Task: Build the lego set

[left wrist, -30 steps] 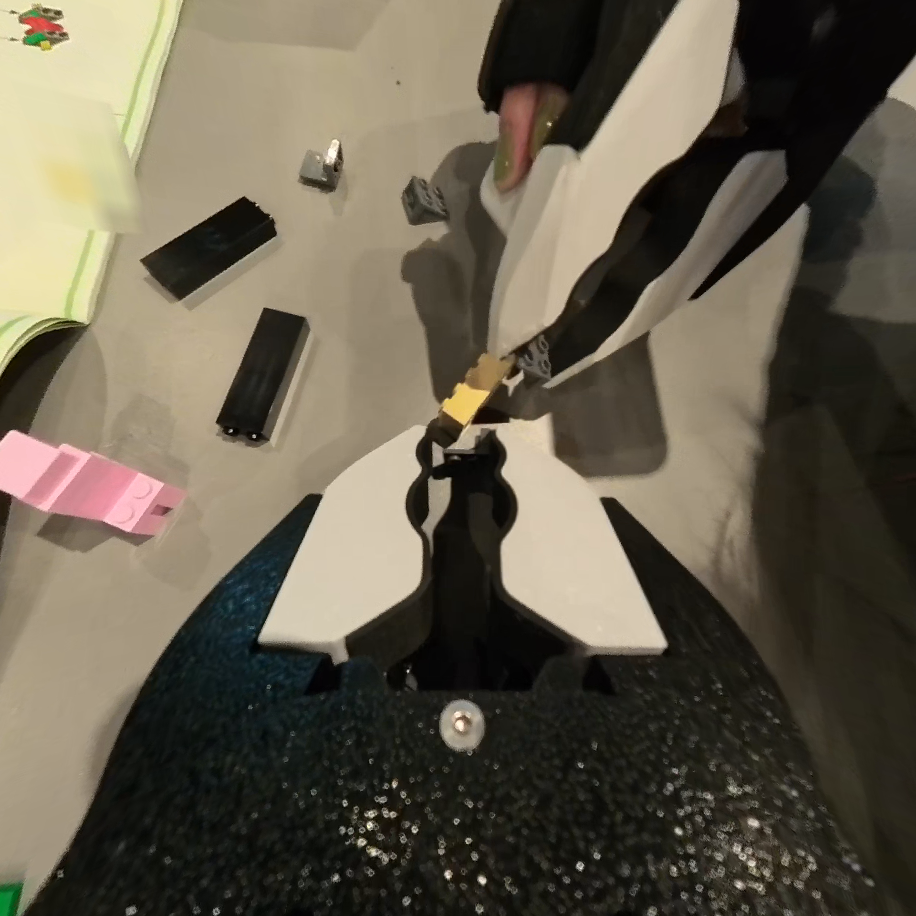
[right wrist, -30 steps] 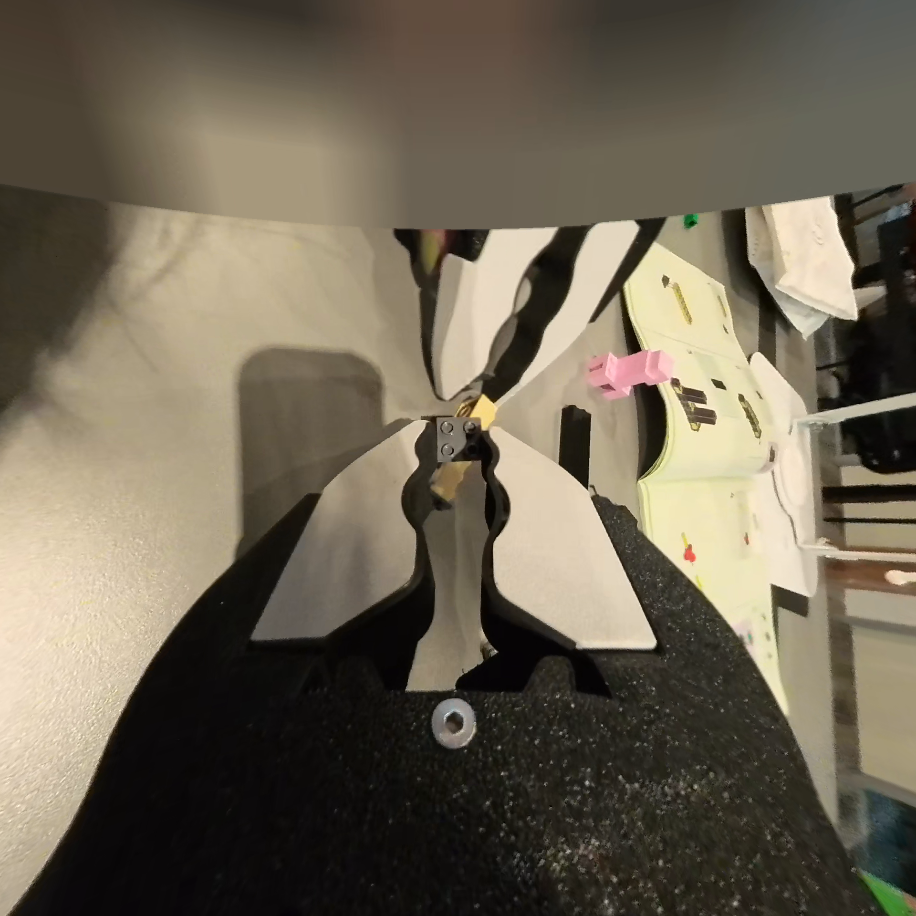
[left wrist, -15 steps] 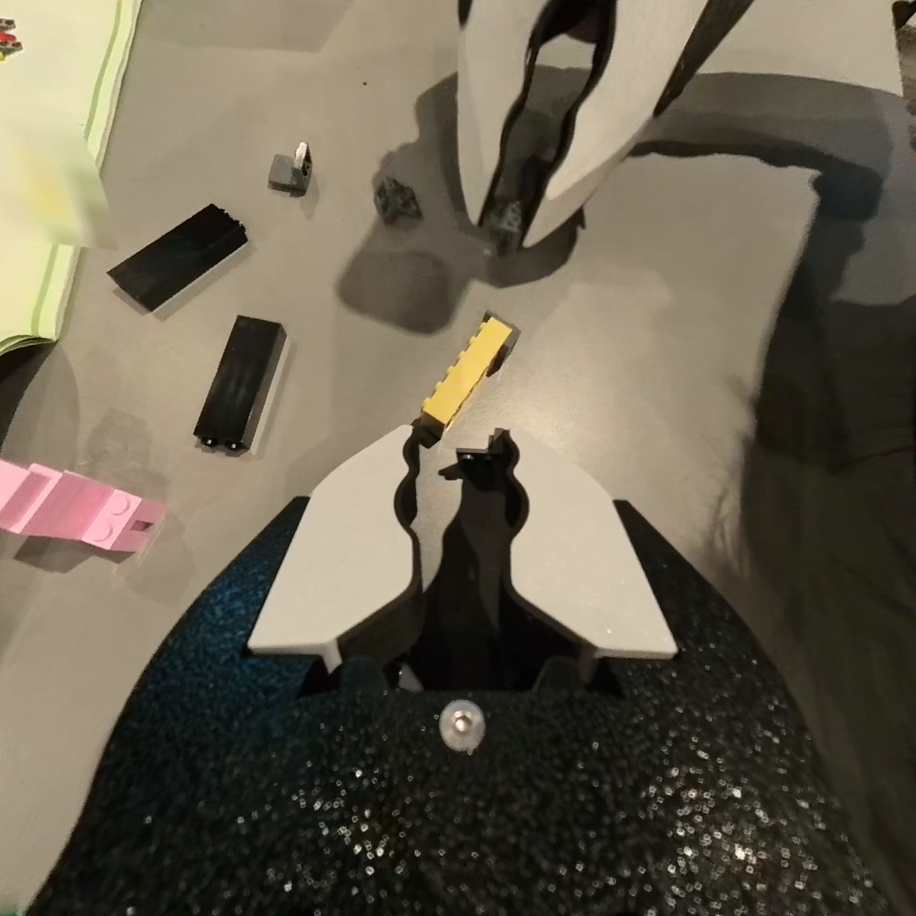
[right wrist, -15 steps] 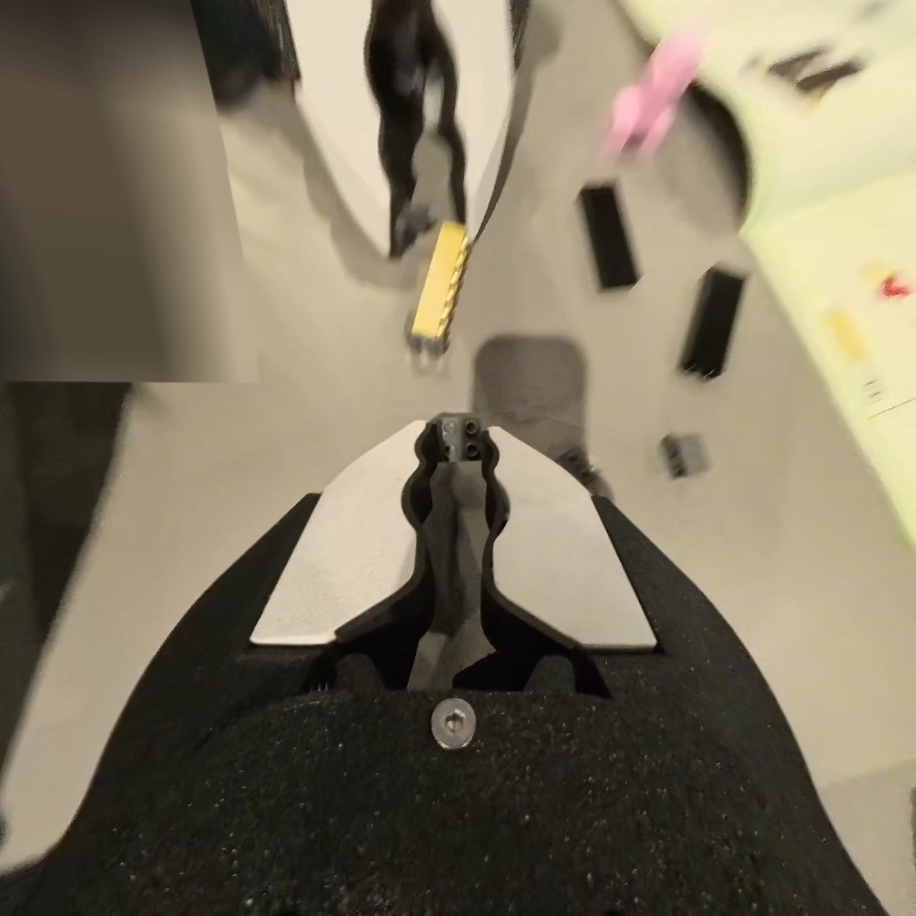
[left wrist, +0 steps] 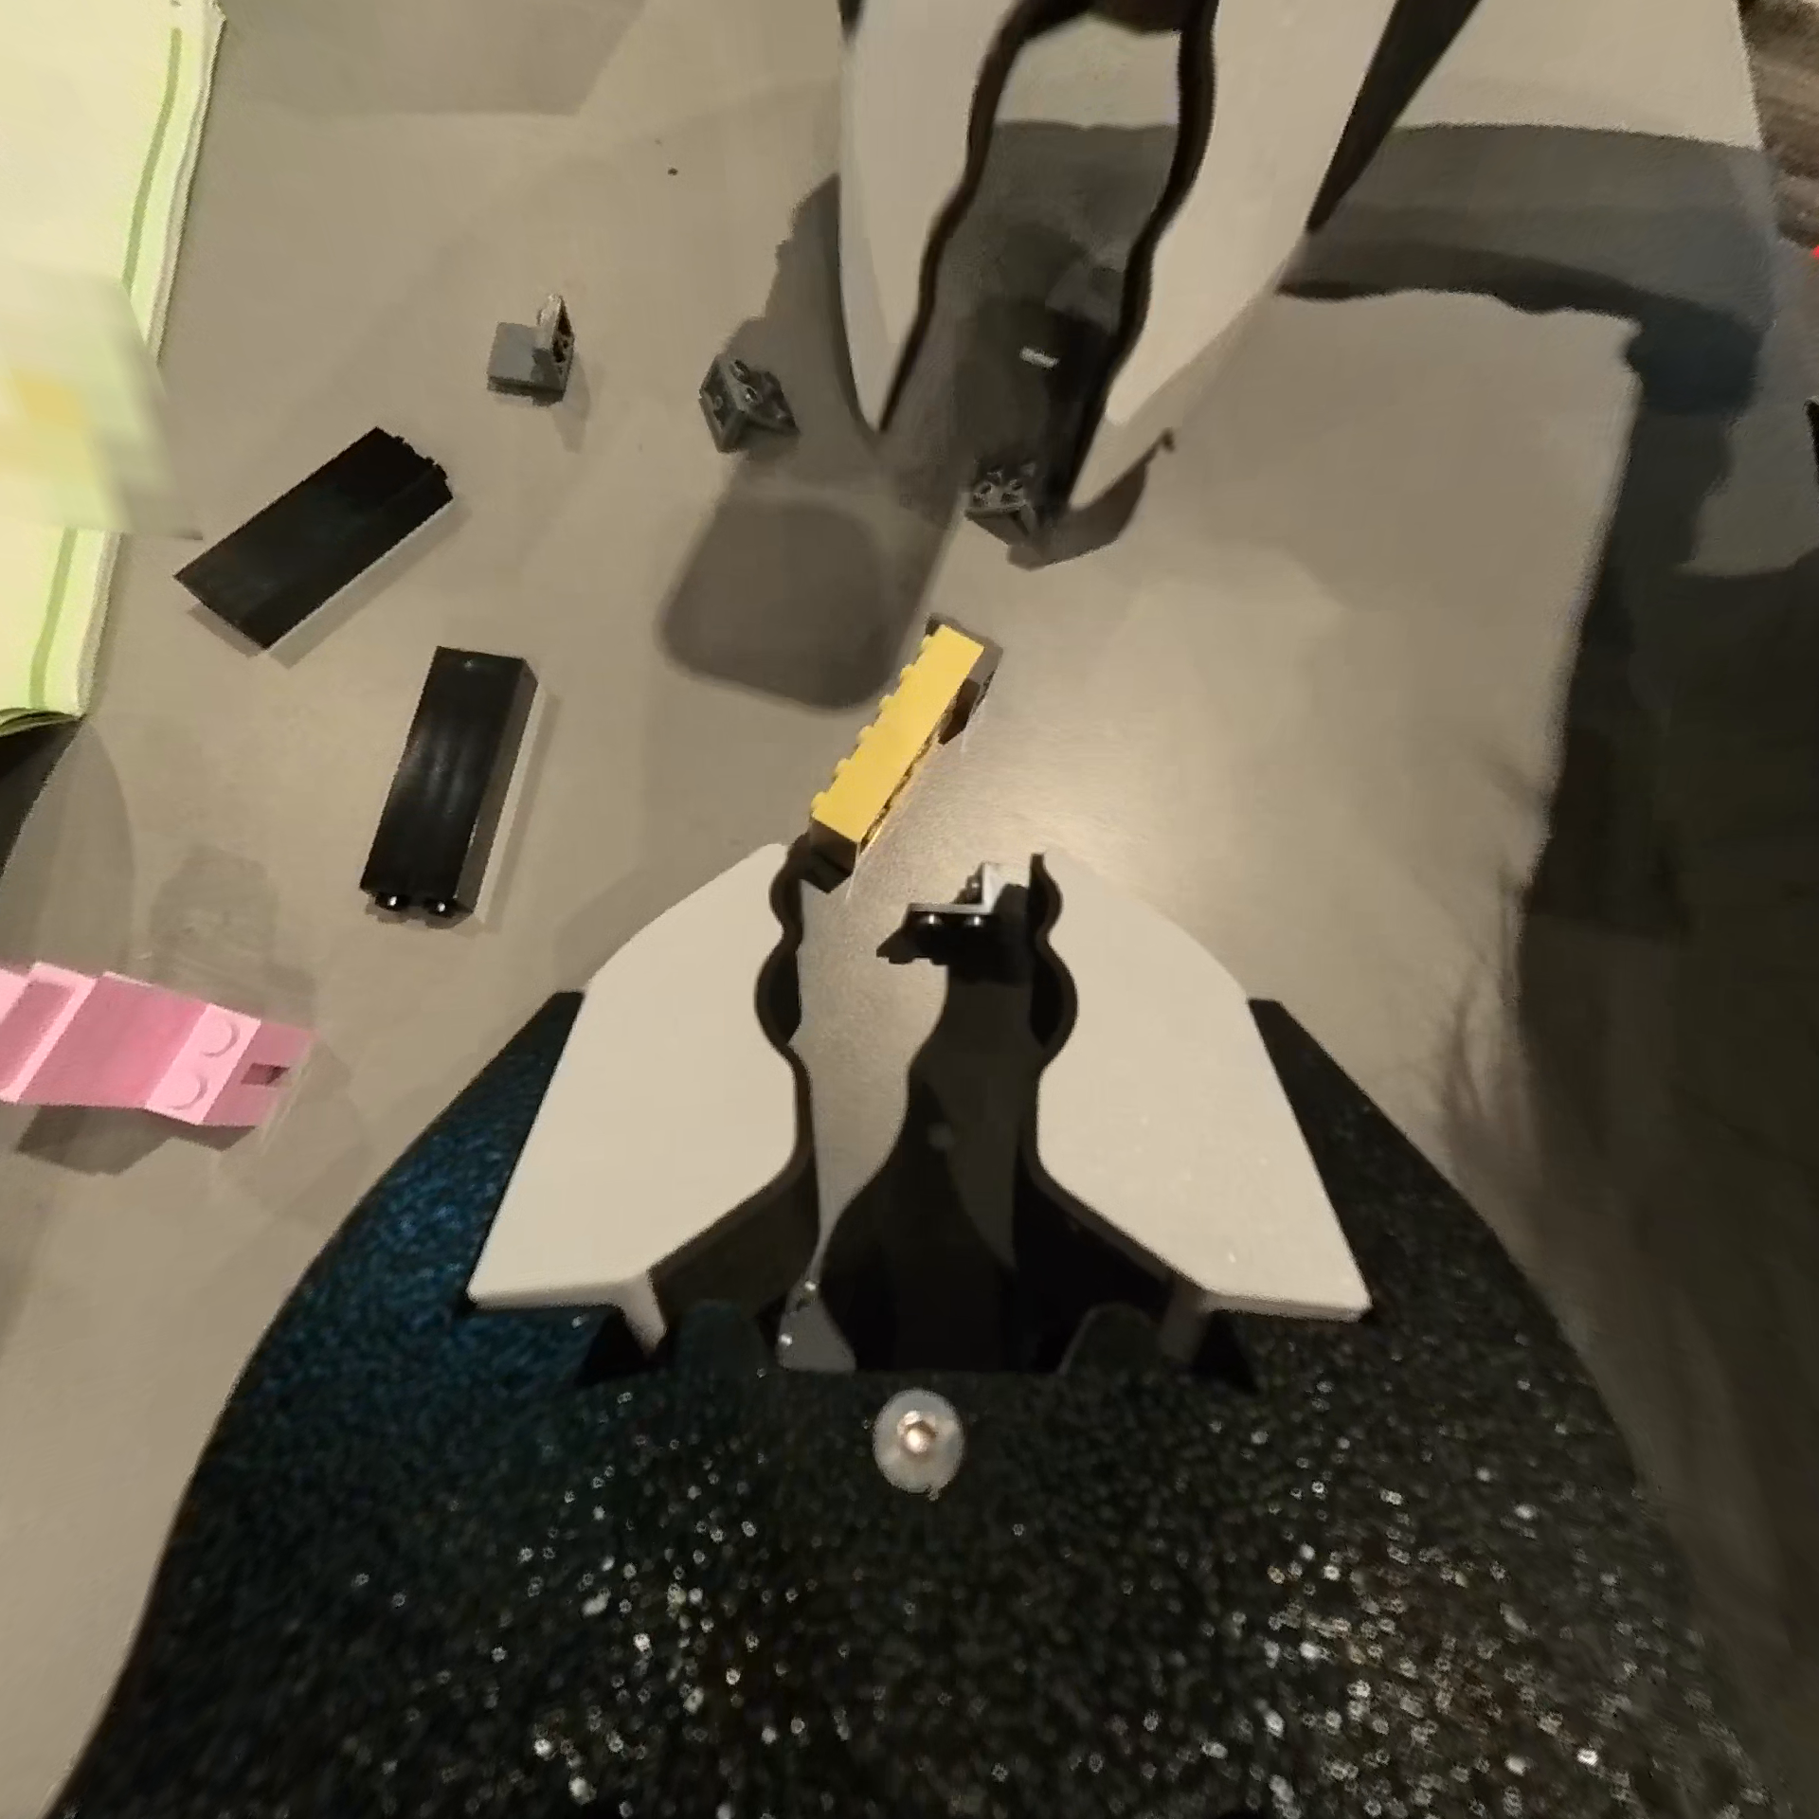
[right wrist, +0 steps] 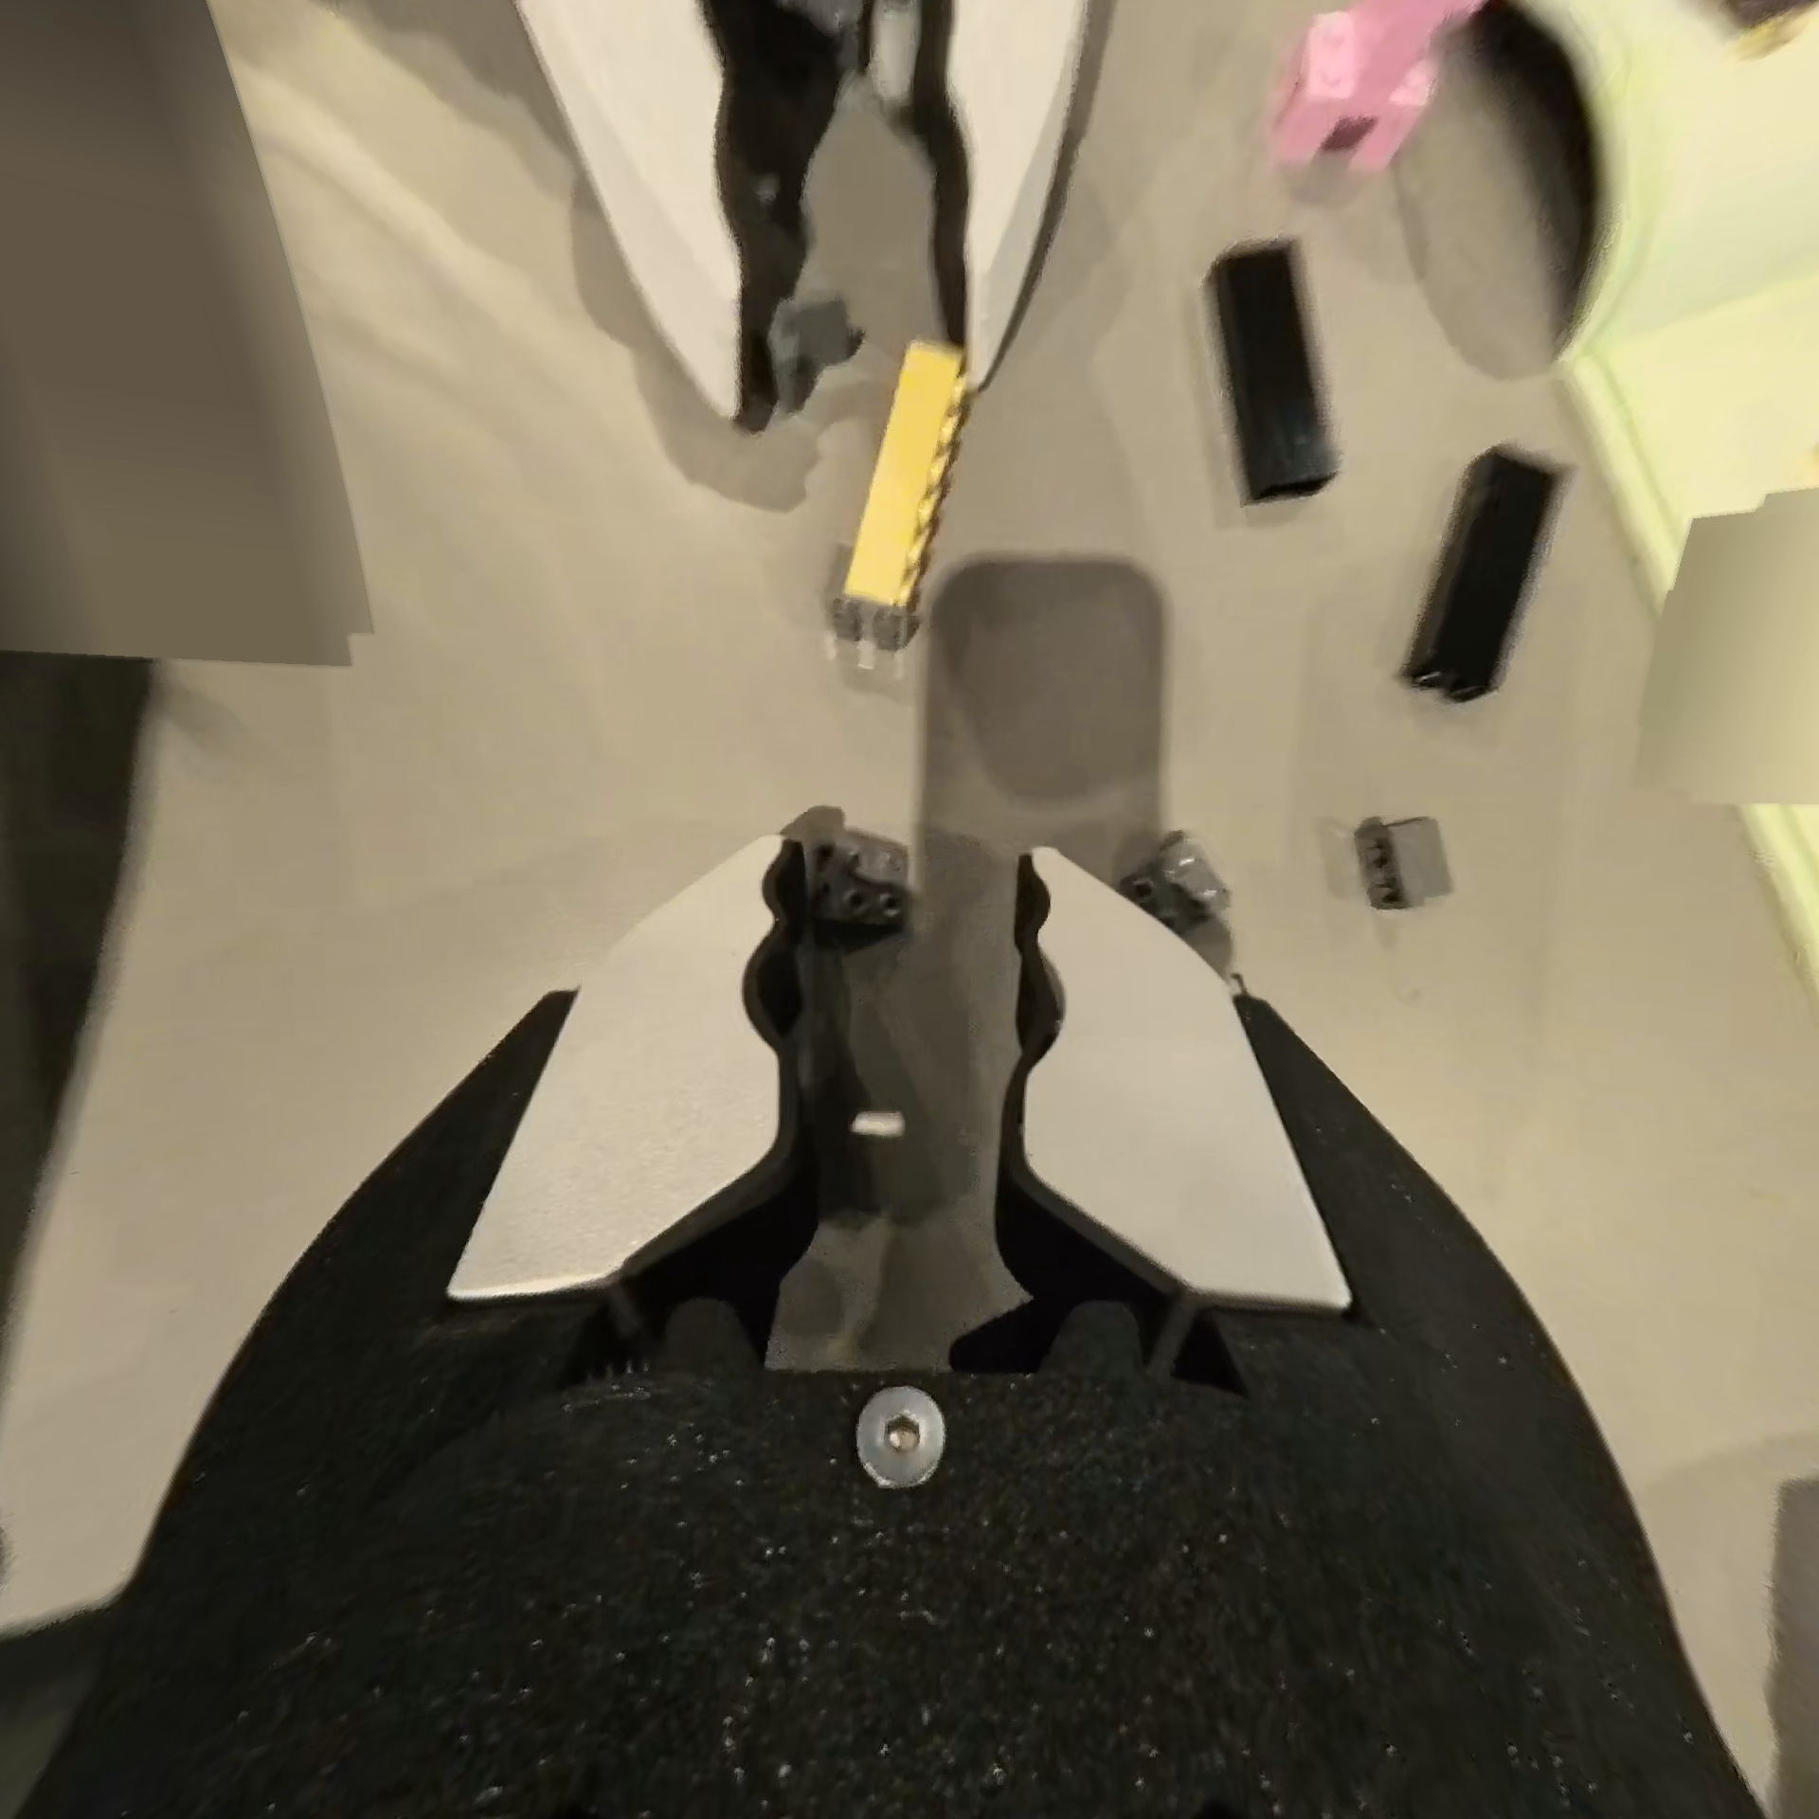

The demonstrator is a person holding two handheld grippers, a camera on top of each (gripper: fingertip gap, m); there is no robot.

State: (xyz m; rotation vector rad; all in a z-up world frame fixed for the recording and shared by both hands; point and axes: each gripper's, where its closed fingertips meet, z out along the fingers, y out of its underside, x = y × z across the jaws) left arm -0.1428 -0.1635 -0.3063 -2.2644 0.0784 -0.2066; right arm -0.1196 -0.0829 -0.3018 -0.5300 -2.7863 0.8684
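Observation:
A long yellow brick [left wrist: 901, 738] lies on the grey table, with small dark pieces under its ends; it also shows in the right wrist view [right wrist: 906, 482]. My left gripper [left wrist: 910, 876] is open just short of it. A small dark grey bracket [left wrist: 960, 915] sits against its right finger's tip. My right gripper [right wrist: 910, 866] is open too, with another small grey bracket [right wrist: 866, 886] against its left finger's tip. The two grippers face each other across the yellow brick: the right gripper [left wrist: 994, 453] shows at the top of the left wrist view, the left gripper [right wrist: 861, 394] at the top of the right wrist view.
Two black bricks [left wrist: 315, 536] [left wrist: 453, 778] lie left of the yellow brick. Two loose grey brackets [left wrist: 532, 344] [left wrist: 748, 399] lie farther back. A pink assembly [left wrist: 148, 1053] sits at the left edge. A pale green booklet [left wrist: 89, 197] lies at the far left.
A second ago both grippers were shut, pressing the bracket and yellow brick together. They have pulled apart and opened, and the yellow brick now lies on the table.

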